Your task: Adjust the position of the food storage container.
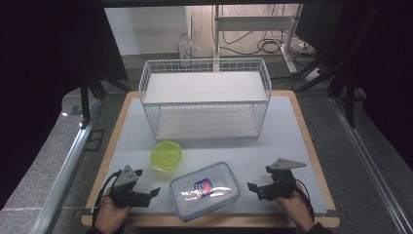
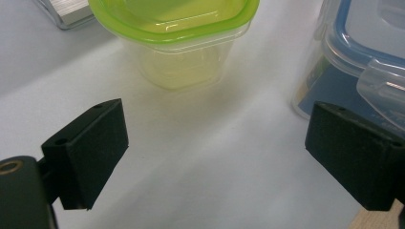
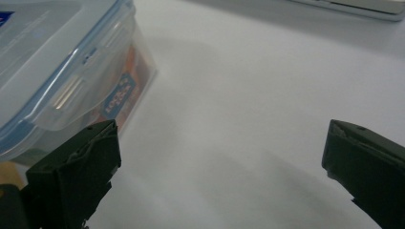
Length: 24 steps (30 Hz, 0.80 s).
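Grippers both spread wide, holding nothing: left gripper [image 1: 146, 187] and right gripper [image 1: 257, 187] flank the clear lidded box [image 1: 204, 190] near the table's front edge [image 1: 234, 222]. Green container [image 1: 166, 155] sits behind it, bare mat around.

Black jaws, grey three-cornered plates

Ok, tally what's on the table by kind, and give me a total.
Lidded plastic containers: 2, the green-lidded tub and the blue-rimmed clear box
Wire shelf racks: 1, the white rack
Hand-held grippers: 2, left gripper and right gripper
Total: 5
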Motion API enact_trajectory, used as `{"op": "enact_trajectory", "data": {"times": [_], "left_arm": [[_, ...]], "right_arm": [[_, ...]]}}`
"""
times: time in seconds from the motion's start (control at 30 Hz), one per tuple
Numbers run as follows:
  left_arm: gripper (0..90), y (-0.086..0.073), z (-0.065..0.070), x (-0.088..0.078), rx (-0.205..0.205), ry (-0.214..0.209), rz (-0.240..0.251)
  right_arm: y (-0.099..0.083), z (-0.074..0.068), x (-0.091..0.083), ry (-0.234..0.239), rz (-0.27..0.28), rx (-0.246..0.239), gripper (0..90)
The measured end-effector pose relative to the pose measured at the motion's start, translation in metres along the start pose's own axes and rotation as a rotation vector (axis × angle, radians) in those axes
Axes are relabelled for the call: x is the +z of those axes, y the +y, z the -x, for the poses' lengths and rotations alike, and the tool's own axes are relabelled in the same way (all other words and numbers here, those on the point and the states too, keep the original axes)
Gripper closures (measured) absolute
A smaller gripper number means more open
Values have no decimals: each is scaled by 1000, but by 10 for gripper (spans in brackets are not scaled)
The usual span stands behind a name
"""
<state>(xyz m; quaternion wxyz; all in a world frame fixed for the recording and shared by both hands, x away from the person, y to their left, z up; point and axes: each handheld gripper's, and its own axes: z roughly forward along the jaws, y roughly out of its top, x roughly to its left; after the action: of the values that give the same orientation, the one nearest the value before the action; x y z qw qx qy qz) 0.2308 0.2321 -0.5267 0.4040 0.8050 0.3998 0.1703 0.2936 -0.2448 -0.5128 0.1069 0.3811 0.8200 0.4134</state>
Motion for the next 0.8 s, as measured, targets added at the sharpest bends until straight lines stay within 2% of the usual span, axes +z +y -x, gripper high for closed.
{"op": "enact_trajectory", "data": {"times": [0.23,0.37,0.47,0.57,0.6,0.7,0.8], "left_arm": [[38,0,2,2,14,5,-11],[30,1,0,1,-2,11,-2],[29,2,-1,-1,-27,-10,12],[58,3,-1,-1,-31,2,13],[71,5,0,-2,-27,18,13],[133,7,1,-3,-35,23,16],[180,12,1,-4,-40,3,26]], "right_arm": [[0,0,-1,-12,6,-7,0],[0,-1,2,-24,-14,-22,0],[0,-1,2,-33,-19,-23,0],[0,0,1,-34,-10,-24,0],[1,0,0,-28,0,-20,0],[1,0,1,-34,-2,-26,0],[1,-1,1,-38,-3,-30,0]]}}
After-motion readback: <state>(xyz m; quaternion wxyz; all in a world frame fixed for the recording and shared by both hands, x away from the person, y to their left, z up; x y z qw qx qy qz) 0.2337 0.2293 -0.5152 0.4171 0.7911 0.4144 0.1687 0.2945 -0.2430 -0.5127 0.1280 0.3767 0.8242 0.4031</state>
